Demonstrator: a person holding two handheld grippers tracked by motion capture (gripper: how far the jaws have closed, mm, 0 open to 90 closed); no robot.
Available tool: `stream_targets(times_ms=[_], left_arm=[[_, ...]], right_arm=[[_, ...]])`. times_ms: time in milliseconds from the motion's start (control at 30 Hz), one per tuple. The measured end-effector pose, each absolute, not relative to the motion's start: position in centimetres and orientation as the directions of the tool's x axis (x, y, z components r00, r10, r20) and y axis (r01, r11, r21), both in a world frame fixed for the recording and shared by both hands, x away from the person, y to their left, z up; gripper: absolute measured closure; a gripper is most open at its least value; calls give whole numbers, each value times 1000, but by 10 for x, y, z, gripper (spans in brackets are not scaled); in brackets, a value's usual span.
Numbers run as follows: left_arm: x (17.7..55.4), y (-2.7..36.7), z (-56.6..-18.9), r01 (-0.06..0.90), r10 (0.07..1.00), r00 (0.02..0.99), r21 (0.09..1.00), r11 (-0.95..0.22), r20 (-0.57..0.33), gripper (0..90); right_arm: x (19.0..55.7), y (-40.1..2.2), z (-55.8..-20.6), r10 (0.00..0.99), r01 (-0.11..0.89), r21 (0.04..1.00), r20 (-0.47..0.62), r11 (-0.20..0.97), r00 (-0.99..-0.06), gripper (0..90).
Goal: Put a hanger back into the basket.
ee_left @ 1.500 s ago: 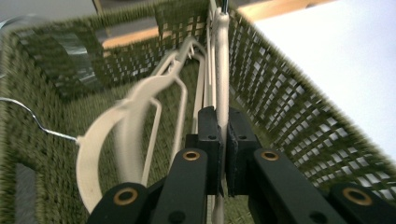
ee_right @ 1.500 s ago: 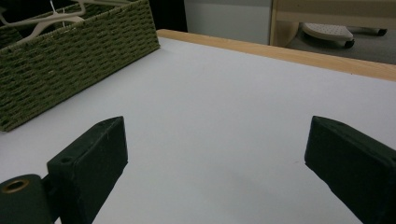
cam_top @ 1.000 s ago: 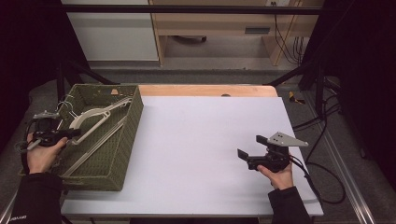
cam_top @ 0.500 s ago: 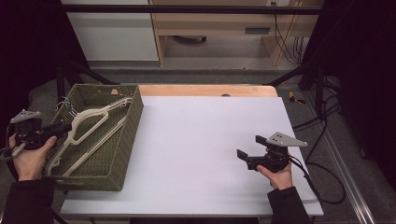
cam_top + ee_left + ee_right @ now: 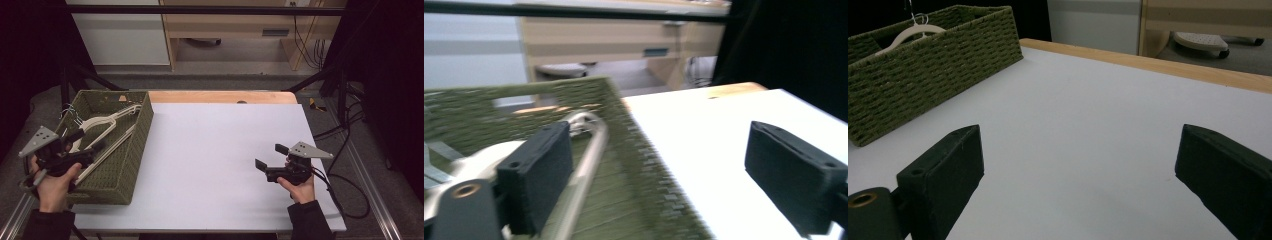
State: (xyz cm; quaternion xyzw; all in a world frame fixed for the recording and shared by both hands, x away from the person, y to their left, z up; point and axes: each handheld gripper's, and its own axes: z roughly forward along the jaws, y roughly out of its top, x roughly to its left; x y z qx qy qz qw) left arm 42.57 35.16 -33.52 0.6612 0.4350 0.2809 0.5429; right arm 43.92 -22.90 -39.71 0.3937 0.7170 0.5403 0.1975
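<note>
A green woven basket (image 5: 132, 150) stands at the table's left with cream hangers (image 5: 107, 122) lying in it. My left gripper (image 5: 87, 141) hovers over the basket's near left corner; its jaws have just been opening and now stand wide with nothing between the pads. In the left gripper view the gripper (image 5: 664, 185) looks past a hanger (image 5: 589, 150) and the basket's wall (image 5: 644, 165). My right gripper (image 5: 271, 156) rests open at the table's right, pointing left. In the right gripper view the gripper (image 5: 1083, 180) holds nothing, and the basket (image 5: 923, 65) and a hanger (image 5: 908, 32) lie far off.
The white table top (image 5: 215, 150) stretches between the basket and my right gripper, with a wooden strip (image 5: 220, 96) along its far edge. A cable (image 5: 345, 192) trails from the right gripper off the table's right side.
The left gripper's jaws have gone from shut on a hanger to wide open. The hangers dropped back into the basket, and the left hand rose and drew nearer. The right hand stayed put.
</note>
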Motion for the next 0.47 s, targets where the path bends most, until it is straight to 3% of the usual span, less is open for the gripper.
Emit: stream_targets(times_ms=[267, 467], left_arm=[[417, 304, -354, 270, 835, 534, 963, -19, -134, 65], [414, 289, -366, 280, 816, 567, 957, -68, -108, 73]], right_arm=[[435, -234, -393, 781, 327, 941, 138, 88, -609, 56], [432, -240, -393, 781, 321, 944, 147, 72, -607, 52]])
